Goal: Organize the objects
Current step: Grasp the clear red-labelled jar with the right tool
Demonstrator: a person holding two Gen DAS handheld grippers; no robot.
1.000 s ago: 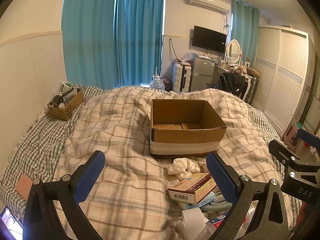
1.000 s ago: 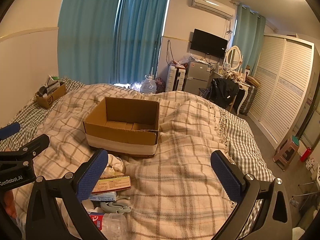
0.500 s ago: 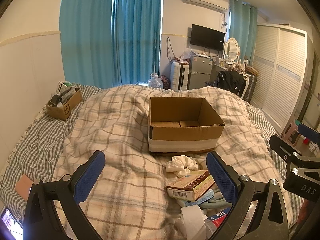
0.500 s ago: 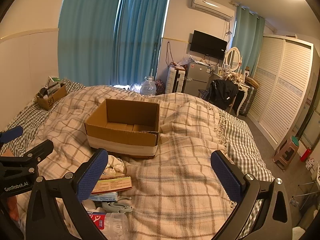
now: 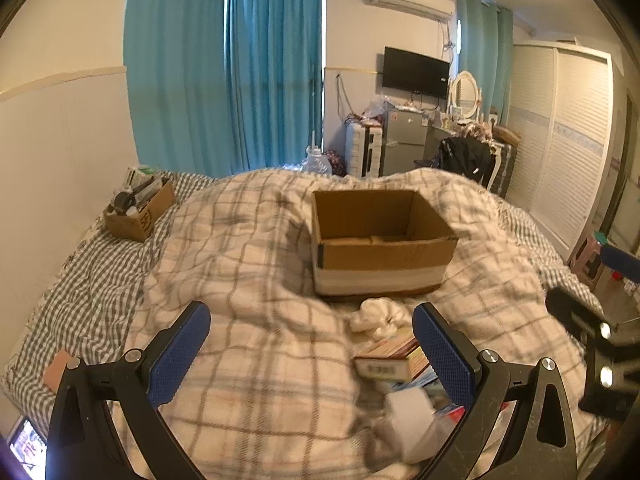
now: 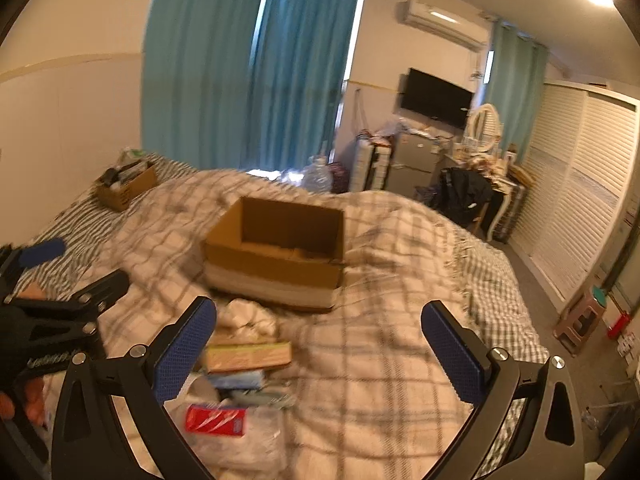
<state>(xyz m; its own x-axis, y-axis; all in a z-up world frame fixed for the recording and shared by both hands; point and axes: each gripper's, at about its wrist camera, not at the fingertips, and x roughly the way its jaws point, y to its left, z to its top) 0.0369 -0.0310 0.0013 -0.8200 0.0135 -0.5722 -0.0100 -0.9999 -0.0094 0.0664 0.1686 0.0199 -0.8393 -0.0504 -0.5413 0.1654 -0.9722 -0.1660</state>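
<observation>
While the open cardboard box (image 5: 382, 240) sits on the plaid blanket (image 5: 248, 280) near the middle of the bed, at about 12 o'clock from both grippers, a loose pile of things lies just in front of it. In the left wrist view a crumpled white cloth (image 5: 378, 316) is nearest the box's front wall, though whether it touches is unclear, and a flat carton (image 5: 390, 356) with a barcode lies at 6 o'clock from the cloth, atop other blurred items. The right wrist view shows the same carton (image 6: 248, 356), with a plastic bottle with a red label (image 6: 218, 420) at its 6 o'clock. The box holds nothing that can be seen.

The left gripper (image 5: 312, 354) hangs above the blanket with its blue pads spread wide, empty; the pile sits by its right-hand finger. The right gripper (image 6: 318, 350) is likewise spread wide and empty, the pile by its left-hand finger.

At 10 o'clock, well apart on the checked sheet, stands a smaller cardboard box (image 5: 140, 210) filled with oddments. Teal curtains (image 5: 224, 76) hang behind the bed, and a wall-mounted television (image 5: 416, 72) shows at 1 o'clock.
</observation>
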